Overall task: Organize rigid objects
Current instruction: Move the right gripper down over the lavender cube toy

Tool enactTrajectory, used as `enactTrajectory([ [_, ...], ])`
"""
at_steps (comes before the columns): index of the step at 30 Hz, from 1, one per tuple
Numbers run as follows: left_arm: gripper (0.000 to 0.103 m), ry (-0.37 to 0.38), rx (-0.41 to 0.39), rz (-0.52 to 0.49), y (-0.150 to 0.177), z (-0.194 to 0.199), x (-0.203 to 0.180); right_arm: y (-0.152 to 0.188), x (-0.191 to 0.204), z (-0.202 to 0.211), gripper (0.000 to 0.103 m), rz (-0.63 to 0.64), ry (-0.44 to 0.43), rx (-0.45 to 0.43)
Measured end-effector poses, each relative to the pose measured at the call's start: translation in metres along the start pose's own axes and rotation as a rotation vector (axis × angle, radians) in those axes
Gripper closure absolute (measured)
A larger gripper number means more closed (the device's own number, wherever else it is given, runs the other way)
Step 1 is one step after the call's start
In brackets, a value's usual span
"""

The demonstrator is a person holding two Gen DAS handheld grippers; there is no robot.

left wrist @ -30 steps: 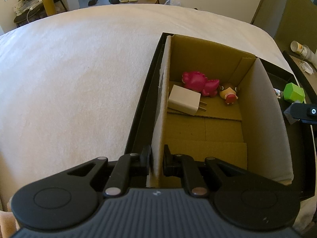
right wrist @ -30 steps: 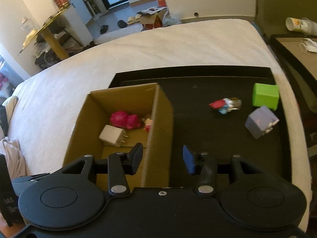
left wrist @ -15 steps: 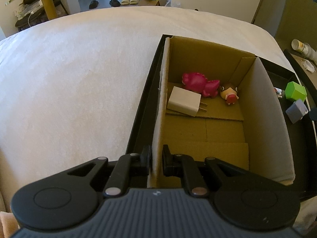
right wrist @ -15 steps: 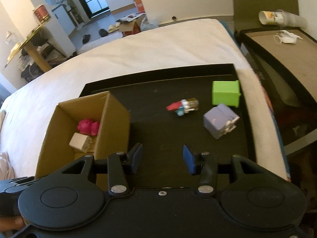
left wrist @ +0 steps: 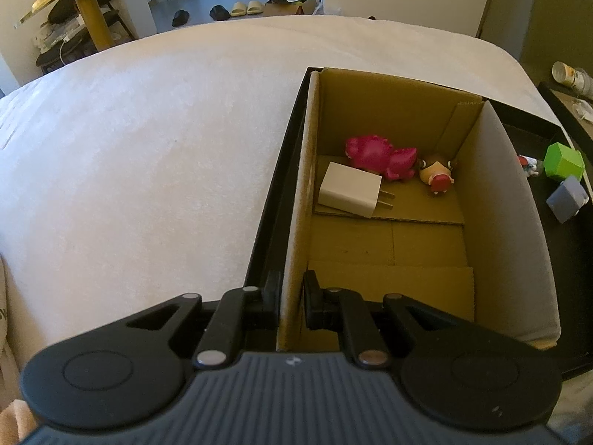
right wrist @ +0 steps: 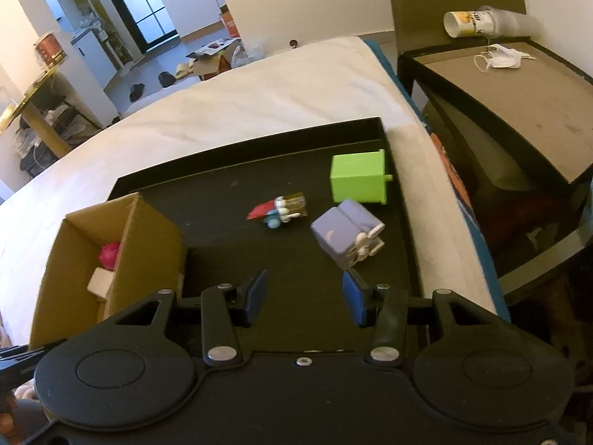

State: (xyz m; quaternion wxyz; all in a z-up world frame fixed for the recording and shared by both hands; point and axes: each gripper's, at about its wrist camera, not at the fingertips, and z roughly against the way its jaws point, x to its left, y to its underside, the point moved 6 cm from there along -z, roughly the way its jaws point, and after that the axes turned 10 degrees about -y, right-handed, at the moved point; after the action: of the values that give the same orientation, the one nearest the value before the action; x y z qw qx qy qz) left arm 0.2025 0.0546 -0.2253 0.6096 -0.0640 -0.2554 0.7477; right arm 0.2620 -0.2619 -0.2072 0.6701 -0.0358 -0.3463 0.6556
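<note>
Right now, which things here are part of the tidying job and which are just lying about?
Job: cardboard box, white charger, pink toy, green cube, purple cube, small figure, black tray.
Lying about: paper cup, face mask, slippers.

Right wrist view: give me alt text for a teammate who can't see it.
The open right gripper hovers over a black tray on a white bed, empty, its fingers pointing toward a lavender cube toy, a green cube and a small red-and-blue figure. A cardboard box stands at the tray's left end.
</note>
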Motion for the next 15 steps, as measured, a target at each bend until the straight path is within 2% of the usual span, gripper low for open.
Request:
enactTrajectory([
  [7,0.09,-0.027,-0.003,-0.018,0.0,0.0,-0.003,0.001,-0.017,-0.009,0.057,-0.007,0.011,-0.023],
  [10,0.09,-0.036,-0.002,-0.022,0.0,-0.001,-0.004,-0.003,-0.019,-0.015,0.054,-0.013,-0.003,-0.032],
  [15,0.089,-0.044,0.0,-0.018,0.0,-0.002,-0.006,-0.011,-0.016,-0.023,0.051,0.043,0.004,-0.047],
])
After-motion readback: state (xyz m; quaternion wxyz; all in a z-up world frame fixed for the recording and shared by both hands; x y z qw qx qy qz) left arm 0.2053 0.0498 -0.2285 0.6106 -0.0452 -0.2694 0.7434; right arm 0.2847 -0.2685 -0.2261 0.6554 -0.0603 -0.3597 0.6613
